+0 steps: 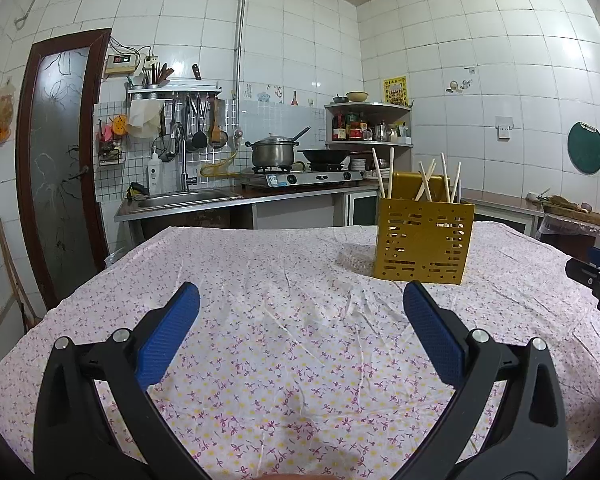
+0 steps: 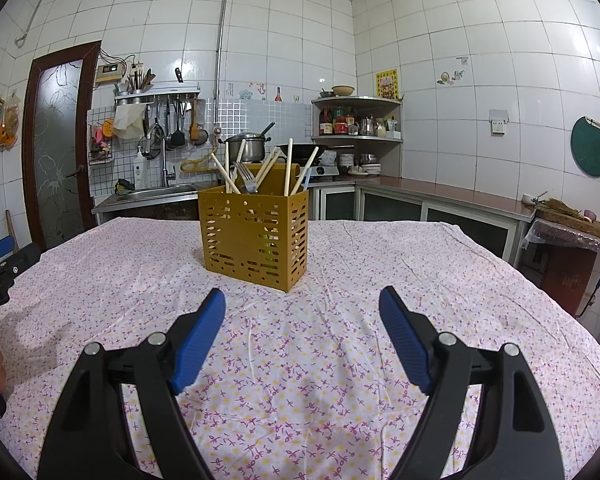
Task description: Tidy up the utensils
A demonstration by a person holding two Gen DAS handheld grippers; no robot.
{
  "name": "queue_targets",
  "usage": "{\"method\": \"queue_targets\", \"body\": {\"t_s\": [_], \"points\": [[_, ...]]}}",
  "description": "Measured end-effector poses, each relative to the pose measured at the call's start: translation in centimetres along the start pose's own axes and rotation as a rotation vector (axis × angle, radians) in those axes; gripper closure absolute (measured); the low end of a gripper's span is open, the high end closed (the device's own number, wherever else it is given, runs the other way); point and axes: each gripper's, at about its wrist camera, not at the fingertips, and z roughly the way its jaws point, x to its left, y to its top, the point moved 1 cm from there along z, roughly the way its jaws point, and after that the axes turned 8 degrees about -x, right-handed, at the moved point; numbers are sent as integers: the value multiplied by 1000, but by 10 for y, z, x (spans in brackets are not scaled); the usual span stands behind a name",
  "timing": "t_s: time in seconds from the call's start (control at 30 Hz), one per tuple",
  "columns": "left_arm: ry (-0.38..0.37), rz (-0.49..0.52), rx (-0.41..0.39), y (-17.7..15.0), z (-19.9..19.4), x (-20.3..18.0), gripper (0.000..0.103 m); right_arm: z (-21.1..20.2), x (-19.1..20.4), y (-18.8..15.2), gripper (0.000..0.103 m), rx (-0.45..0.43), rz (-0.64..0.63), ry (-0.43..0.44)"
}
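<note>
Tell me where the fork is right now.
In the right wrist view the fork stands tines up in the yellow holder mid-table, left of centre among the chopsticks, ahead of the open right gripper.

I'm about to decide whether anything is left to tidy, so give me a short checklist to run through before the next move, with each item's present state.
1. Left tool open and holding nothing: ok.
2. Right tool open and holding nothing: ok.
3. Yellow utensil holder upright on the tablecloth: ok.
4. Chopsticks and fork standing inside the holder: ok.
5. No loose utensils on the visible cloth: ok.
6. Utensils sorted by compartment inside the holder: cannot tell.
</note>
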Motion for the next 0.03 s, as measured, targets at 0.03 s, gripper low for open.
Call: {"method": "queue_targets", "body": {"t_s": [0.03], "points": [[0,0,-1,0,0,0,5,0,0,0,25,-2,-1,0]]}}
